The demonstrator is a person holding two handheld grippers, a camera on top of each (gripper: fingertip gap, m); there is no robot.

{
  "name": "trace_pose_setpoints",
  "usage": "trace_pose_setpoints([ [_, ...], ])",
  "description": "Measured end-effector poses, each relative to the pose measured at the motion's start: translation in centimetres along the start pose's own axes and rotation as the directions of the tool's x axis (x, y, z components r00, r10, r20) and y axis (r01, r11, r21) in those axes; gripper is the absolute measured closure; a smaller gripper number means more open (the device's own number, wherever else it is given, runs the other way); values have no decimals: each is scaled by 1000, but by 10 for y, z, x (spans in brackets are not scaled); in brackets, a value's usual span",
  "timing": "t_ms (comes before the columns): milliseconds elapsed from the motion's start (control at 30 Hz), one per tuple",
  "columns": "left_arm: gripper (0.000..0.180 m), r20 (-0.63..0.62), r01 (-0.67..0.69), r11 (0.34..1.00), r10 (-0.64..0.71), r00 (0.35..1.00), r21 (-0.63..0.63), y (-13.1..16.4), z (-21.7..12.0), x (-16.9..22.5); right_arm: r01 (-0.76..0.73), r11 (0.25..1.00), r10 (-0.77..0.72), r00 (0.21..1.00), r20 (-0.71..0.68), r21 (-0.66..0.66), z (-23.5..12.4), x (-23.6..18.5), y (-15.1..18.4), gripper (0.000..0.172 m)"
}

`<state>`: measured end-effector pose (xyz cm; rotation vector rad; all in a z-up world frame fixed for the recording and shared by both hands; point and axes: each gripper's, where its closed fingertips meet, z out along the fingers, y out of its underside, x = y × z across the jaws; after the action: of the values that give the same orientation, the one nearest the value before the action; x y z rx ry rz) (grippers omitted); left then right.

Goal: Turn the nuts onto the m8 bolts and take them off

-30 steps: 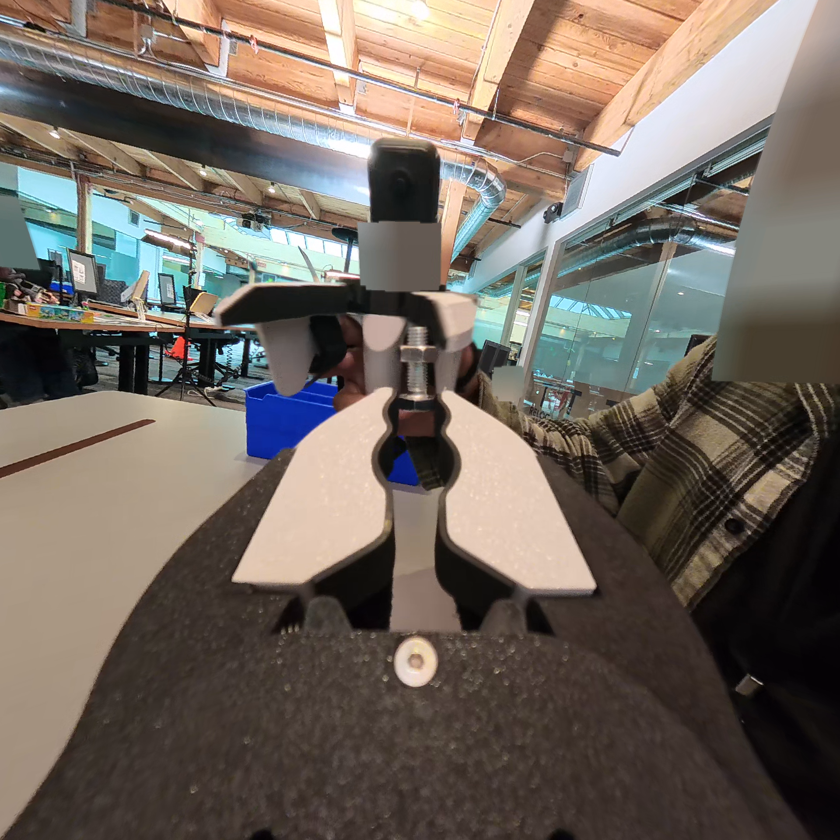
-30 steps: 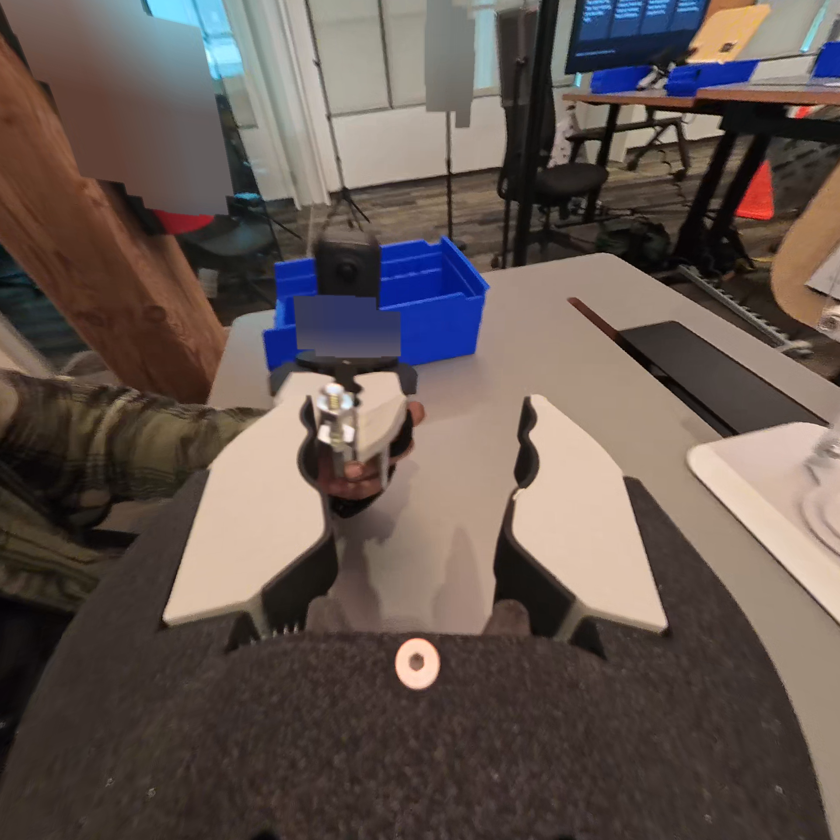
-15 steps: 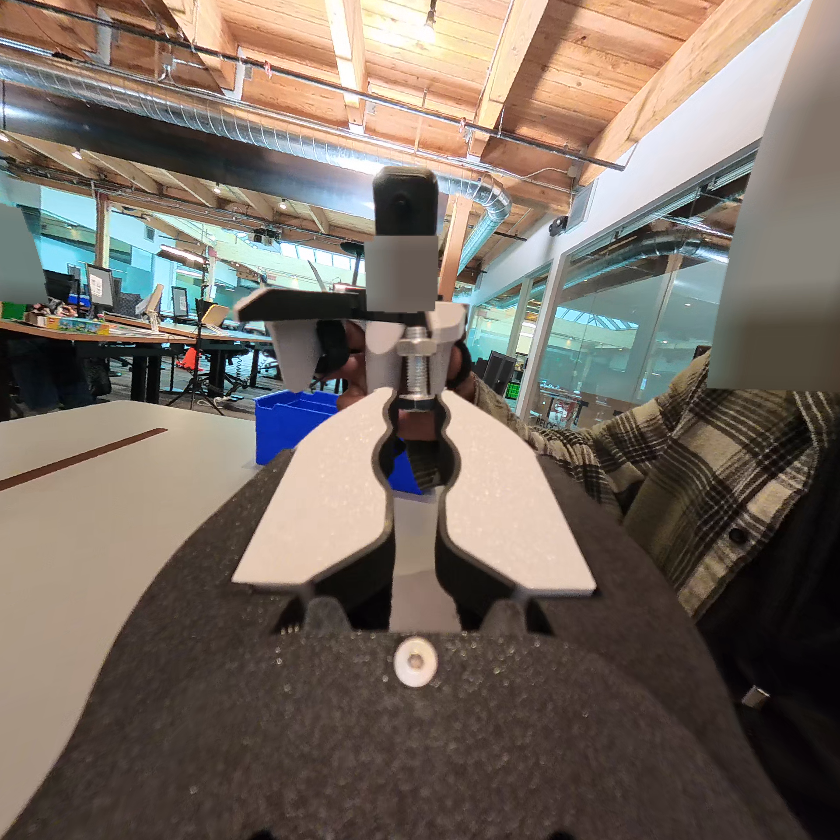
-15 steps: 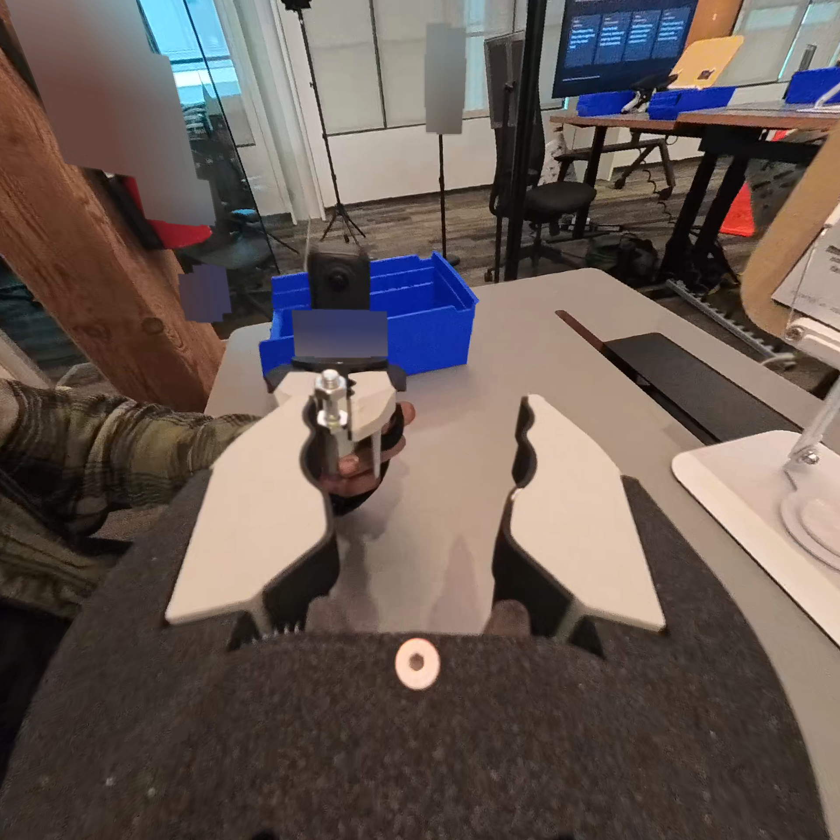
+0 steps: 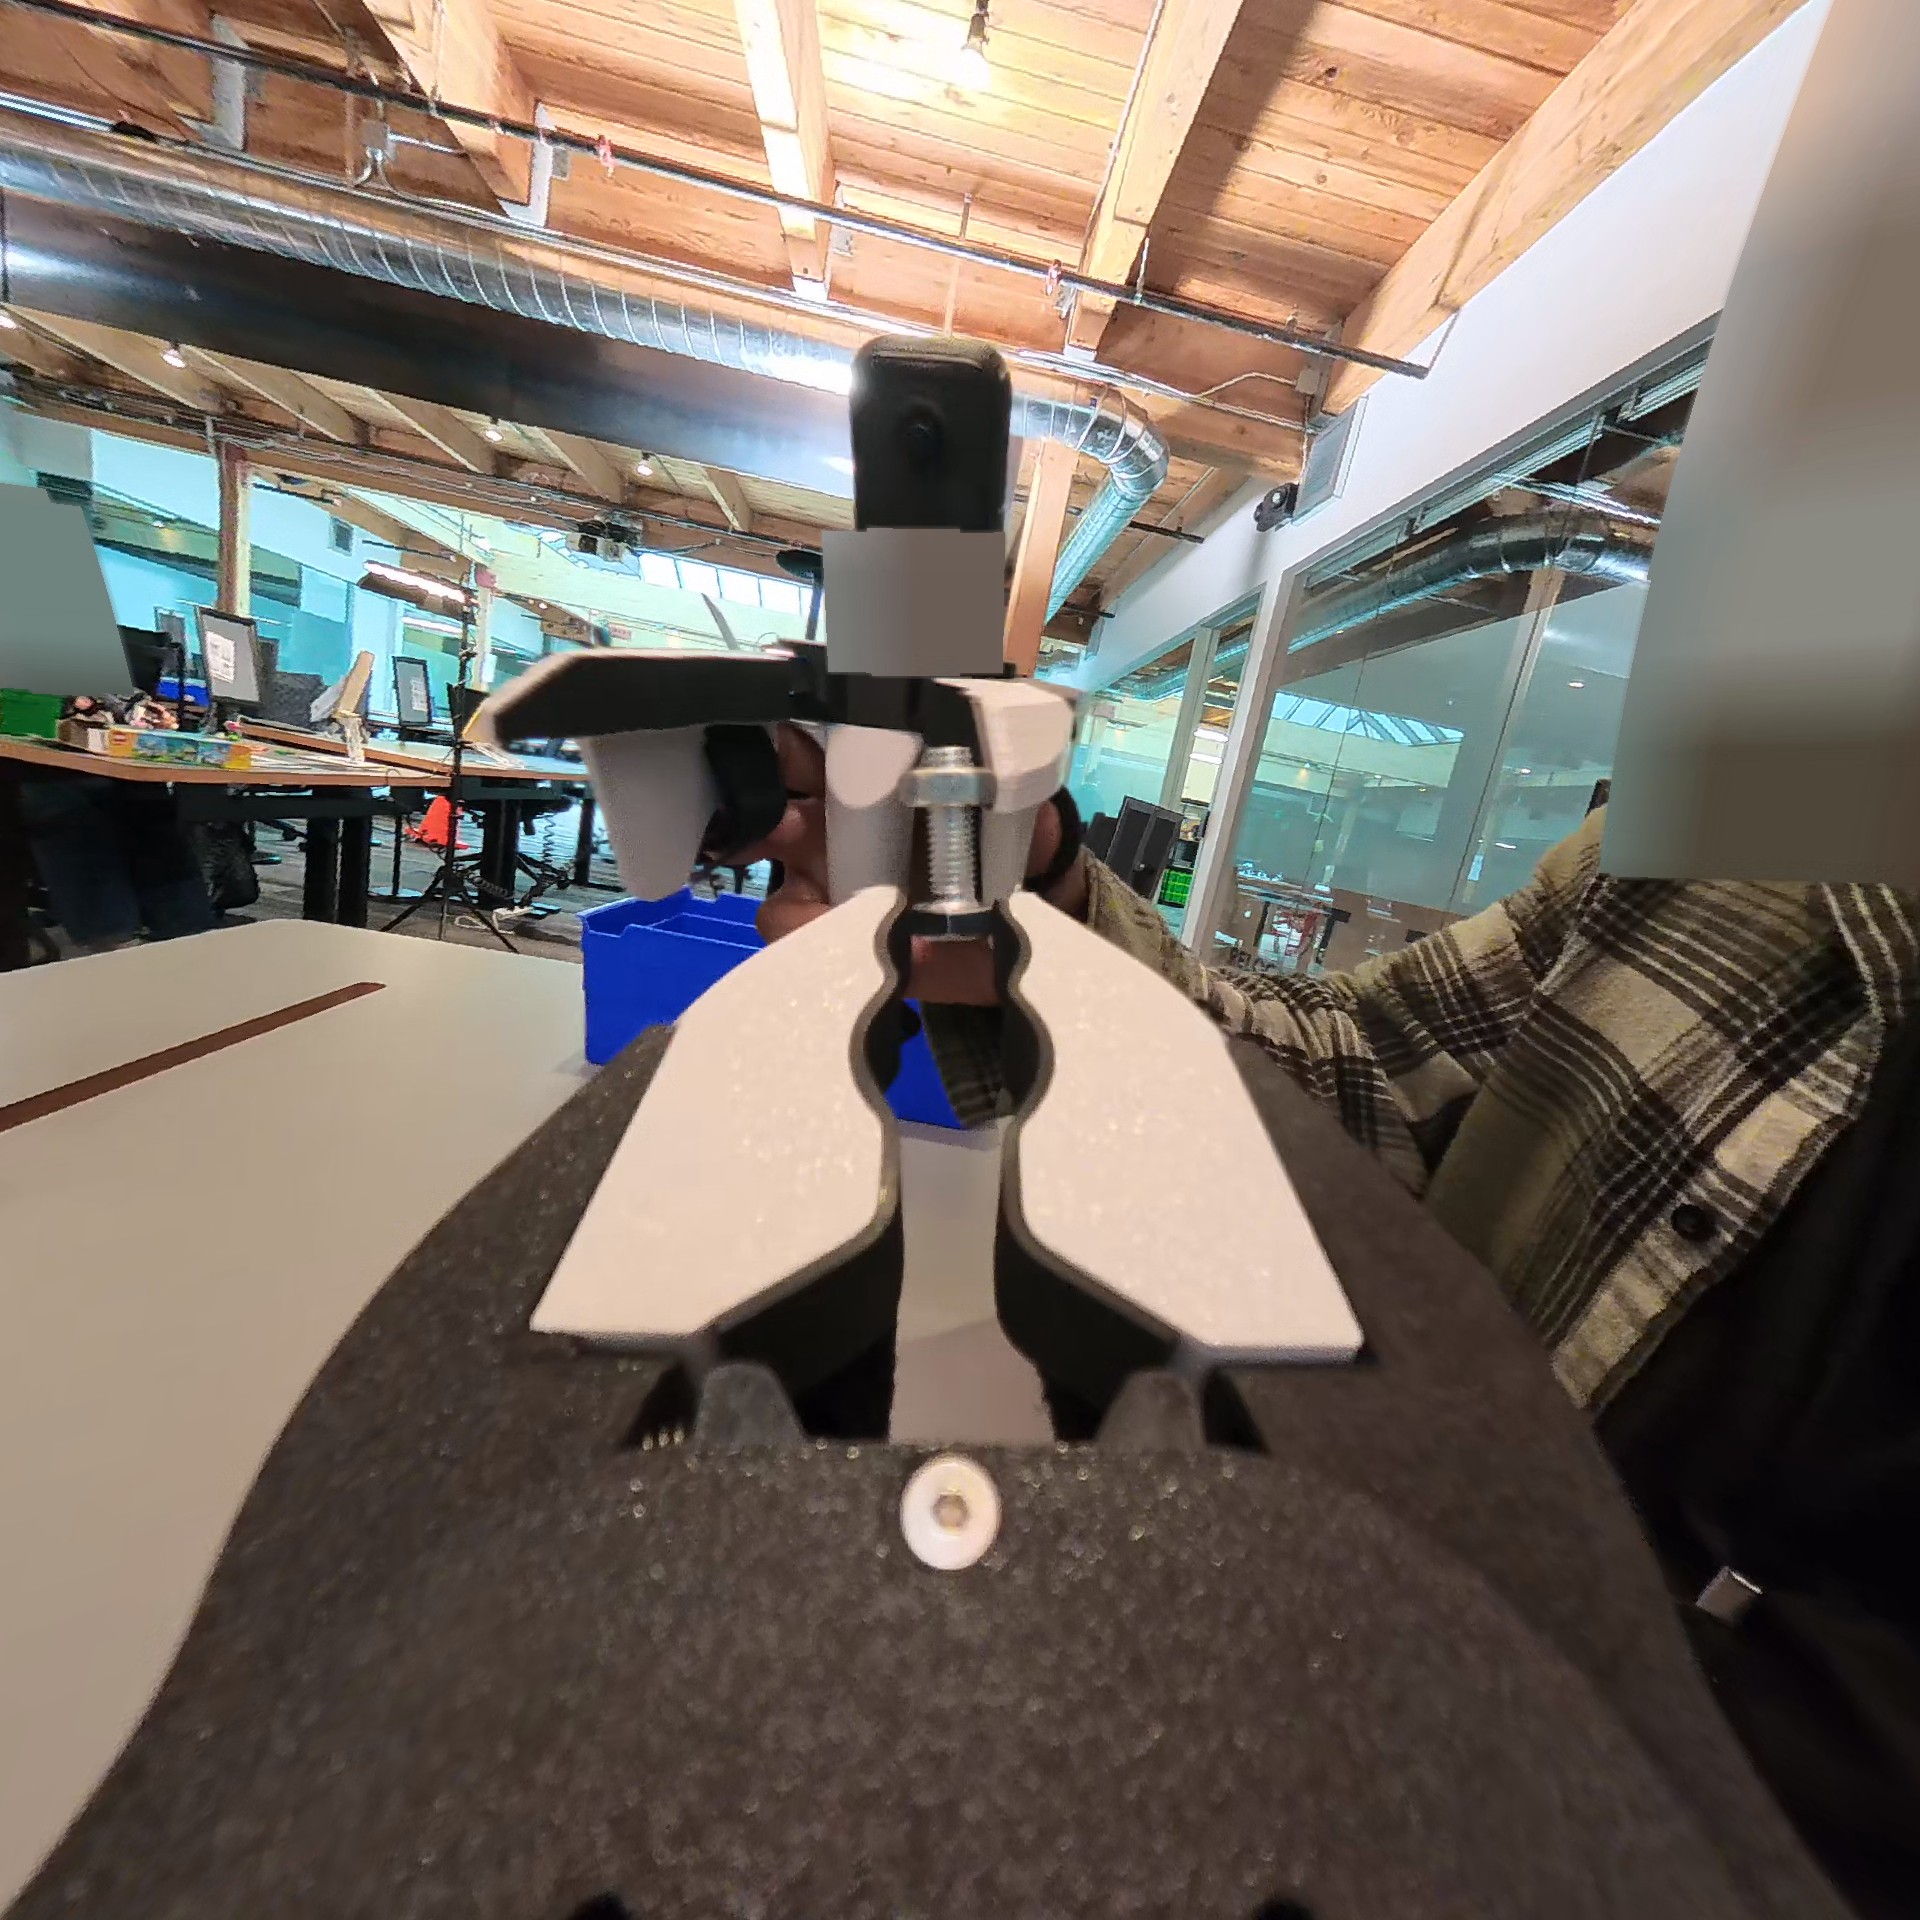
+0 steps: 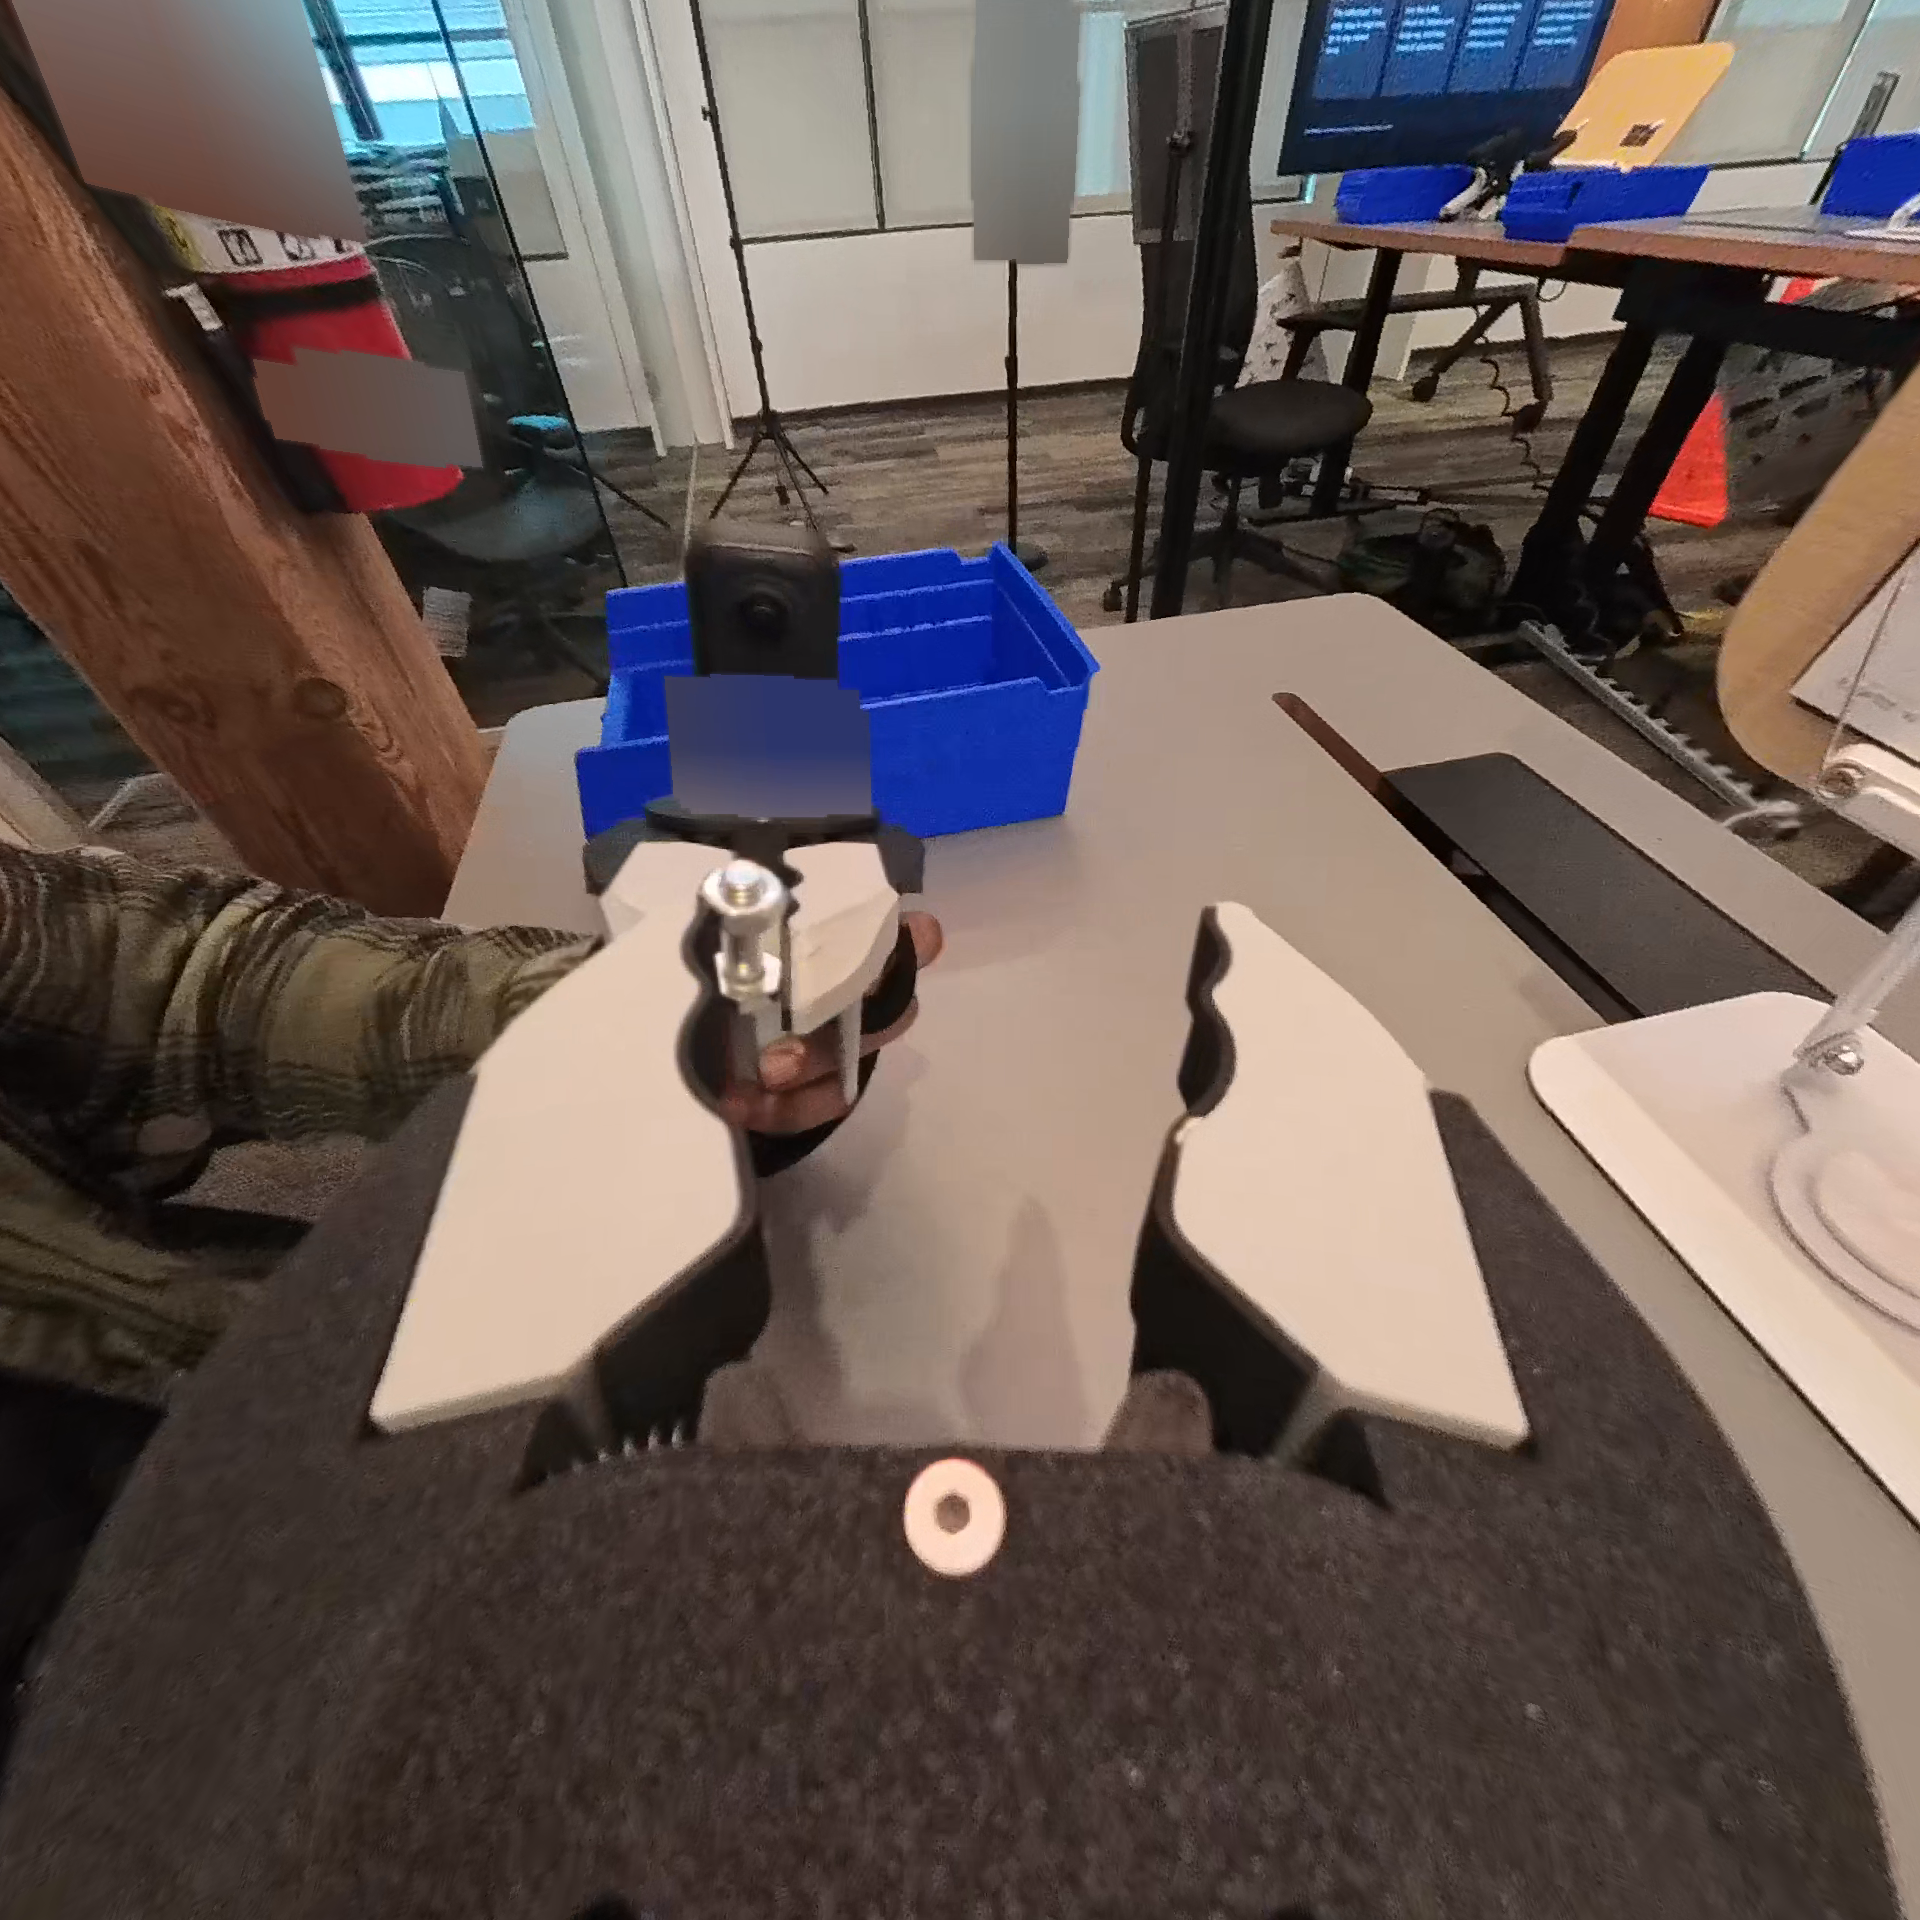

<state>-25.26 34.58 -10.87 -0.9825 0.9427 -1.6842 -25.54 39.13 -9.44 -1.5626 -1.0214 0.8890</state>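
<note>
In the left wrist view my left gripper (image 5: 951, 920) is shut on the hex head of a silver bolt (image 5: 951, 852) that points away from me. A silver nut (image 5: 951, 787) sits on the thread near the bolt's tip. My right gripper (image 5: 831, 800) faces me just beyond, open, with one finger beside the nut. In the right wrist view my right gripper (image 6: 951, 935) is wide open and empty. The bolt (image 6: 750, 951) and the nut (image 6: 736, 896) lie against the tip of its left finger (image 6: 623, 1091), and the left gripper (image 6: 753, 987) holds the bolt.
A blue bin (image 6: 966, 727) stands on the grey table (image 6: 1195, 748) behind the grippers. A black pad (image 6: 1579, 862) and a white stand base (image 6: 1714, 1164) lie to the right. A person's plaid sleeve (image 5: 1507, 1091) is at the right of the left view.
Both grippers shifted slightly and stayed together. The left stays shut on the bolt head and the right stays open. The nut now sits a little nearer the bolt's tip.
</note>
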Motion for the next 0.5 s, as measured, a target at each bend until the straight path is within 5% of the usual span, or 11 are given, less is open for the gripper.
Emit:
trace_pose_setpoints([
  [500,167,-7,0,1000,0,1000,14,-3,-1,1,-3,1000,2,1000,27,27,-9,-4,-7,91],
])
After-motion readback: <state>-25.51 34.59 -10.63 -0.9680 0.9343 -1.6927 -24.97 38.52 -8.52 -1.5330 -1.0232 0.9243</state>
